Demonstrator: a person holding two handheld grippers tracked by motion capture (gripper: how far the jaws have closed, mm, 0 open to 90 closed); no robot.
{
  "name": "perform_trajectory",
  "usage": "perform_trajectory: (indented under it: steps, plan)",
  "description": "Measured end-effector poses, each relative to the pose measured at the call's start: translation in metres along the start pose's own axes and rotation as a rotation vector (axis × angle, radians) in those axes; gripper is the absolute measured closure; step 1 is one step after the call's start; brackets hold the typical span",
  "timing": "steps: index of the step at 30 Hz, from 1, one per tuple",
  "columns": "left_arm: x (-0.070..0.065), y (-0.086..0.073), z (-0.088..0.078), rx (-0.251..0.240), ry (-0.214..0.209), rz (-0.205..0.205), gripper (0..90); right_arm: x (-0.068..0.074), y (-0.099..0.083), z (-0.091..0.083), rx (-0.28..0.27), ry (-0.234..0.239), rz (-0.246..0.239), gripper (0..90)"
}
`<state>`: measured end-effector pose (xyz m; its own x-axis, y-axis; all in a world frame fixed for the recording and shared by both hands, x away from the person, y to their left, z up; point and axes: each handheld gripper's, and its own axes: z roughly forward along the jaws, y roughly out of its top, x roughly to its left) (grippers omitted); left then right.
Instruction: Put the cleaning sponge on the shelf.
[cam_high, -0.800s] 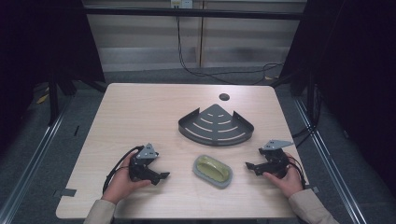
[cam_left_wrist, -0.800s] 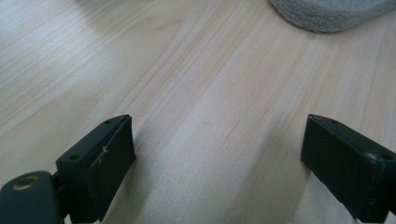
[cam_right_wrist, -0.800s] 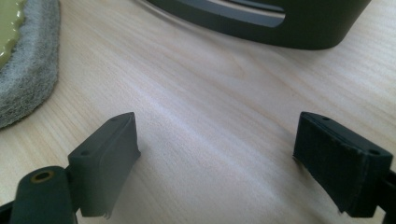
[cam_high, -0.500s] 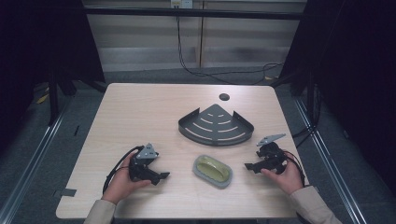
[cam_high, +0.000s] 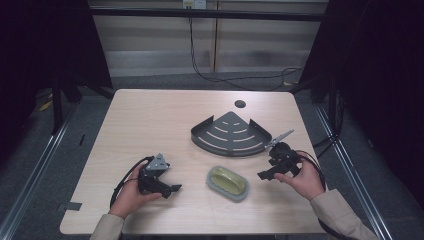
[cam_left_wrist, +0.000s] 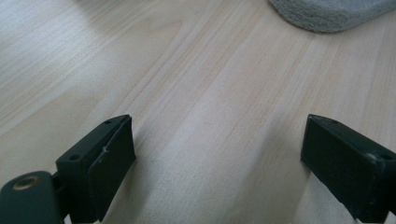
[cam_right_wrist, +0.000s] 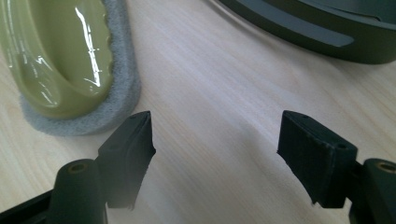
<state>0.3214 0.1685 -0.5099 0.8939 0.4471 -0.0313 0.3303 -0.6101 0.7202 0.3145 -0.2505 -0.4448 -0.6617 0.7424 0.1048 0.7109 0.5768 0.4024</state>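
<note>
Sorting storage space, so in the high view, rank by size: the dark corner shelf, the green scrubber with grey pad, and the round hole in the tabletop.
1. Dark grey fan-shaped corner shelf
2. Green-handled scrubber with grey pad
3. Small round hole

One worktop (cam_high: 150, 125) carries one grey corner shelf (cam_high: 231, 134), one green-handled scrubbing sponge (cam_high: 228, 183) and two hand-held grippers.

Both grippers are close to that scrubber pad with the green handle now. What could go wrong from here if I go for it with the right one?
1. The right gripper has its jaws open over bare table beside the scrubber; closing now would likely catch nothing.
2. The scrubber's glossy green handle looks rounded, so the jaws could slip off it.
3. The dark corner shelf lies just beyond the right gripper; a wide swing might knock it.
</note>
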Motion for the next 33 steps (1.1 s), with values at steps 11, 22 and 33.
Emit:
perform_trajectory:
  steps: [11, 22, 33]
  plan:
    - [0.000, 0.000, 0.000, 0.000, -0.001, -0.001, 9.4, 0.018, 0.023, -0.008, 0.095, -0.012, -0.083, 26.2]
    - [0.000, 0.000, 0.000, -0.001, 0.000, 0.000, 9.4, 0.031, 0.039, -0.015, 0.141, -0.023, -0.151, 28.2]
    - [0.000, 0.000, 0.000, 0.001, 0.000, 0.000, 9.4, 0.050, 0.054, -0.011, 0.190, -0.012, -0.229, 31.1]
